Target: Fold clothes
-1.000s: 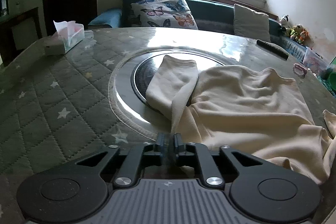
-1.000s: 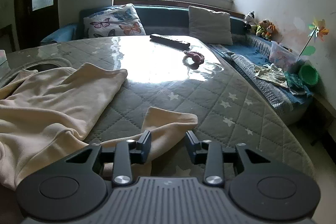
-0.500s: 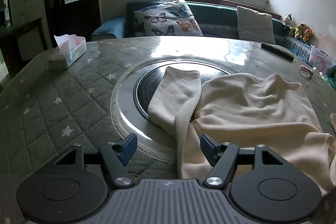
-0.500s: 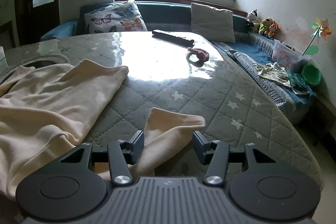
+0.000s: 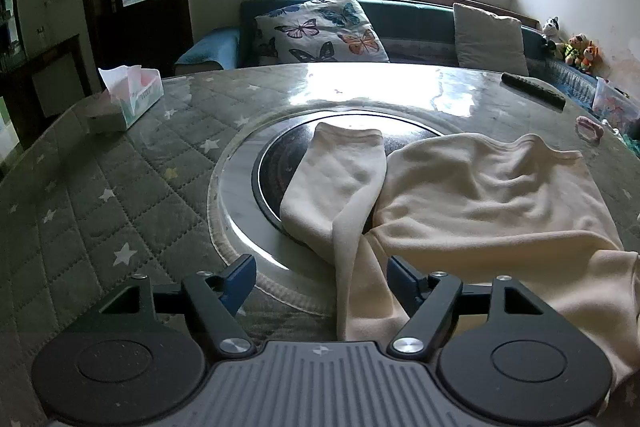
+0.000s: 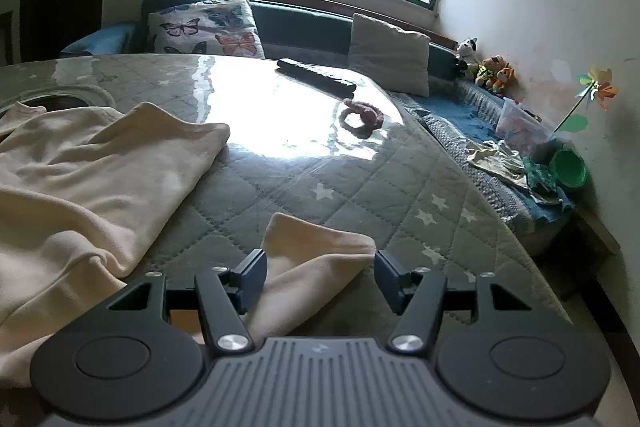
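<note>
1. Cream long-sleeved top, soft and light, lies rumpled on the quilted star-print table, straight ahead of both claws.
2. Left claw: its jaws have just been opening and now stand spread, with a strip of the top's sleeve lying between them, not pinched.
3. Right claw: its jaws have just been opening too and stand spread around the other sleeve's cuff, pads clear of the cloth.
4. Handling, as a judgement: limp, floppy fabric that sags and creases; best pinched at cuffs, hem or shoulder seams.
5. Containers: a tissue box with tissues poking out, far left of the left claw; a clear tub beyond the table, right of the right claw, contents unclear.
</note>
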A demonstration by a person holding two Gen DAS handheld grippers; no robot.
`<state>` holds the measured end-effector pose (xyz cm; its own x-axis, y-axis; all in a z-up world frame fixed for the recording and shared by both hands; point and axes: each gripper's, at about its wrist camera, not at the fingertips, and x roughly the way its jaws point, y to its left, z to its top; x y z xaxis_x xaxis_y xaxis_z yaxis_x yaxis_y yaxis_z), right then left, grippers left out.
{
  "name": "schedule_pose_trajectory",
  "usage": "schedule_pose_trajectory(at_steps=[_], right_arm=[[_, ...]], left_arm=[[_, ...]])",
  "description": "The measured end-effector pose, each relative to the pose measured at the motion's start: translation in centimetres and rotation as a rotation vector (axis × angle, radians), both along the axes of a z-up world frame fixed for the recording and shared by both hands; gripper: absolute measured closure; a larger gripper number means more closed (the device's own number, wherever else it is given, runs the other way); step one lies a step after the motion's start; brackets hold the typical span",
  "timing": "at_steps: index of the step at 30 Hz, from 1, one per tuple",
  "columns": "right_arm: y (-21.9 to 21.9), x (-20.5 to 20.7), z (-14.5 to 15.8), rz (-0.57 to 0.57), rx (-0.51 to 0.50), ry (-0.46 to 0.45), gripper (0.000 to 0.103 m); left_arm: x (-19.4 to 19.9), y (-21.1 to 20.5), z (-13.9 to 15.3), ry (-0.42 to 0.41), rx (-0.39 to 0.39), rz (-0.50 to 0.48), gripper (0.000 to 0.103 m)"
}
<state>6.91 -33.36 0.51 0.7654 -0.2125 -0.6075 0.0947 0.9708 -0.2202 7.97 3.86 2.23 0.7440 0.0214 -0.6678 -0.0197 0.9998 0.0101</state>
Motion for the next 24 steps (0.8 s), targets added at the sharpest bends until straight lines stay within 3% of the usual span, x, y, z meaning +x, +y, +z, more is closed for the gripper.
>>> schedule_pose_trajectory(at_steps=[24], right_arm=[[-0.03, 0.18, -0.02, -0.018, -0.022, -0.007, 0.037]], left_arm=[[0.36, -0.13, -0.40, 0.019, 0.012, 0.000, 0.023]])
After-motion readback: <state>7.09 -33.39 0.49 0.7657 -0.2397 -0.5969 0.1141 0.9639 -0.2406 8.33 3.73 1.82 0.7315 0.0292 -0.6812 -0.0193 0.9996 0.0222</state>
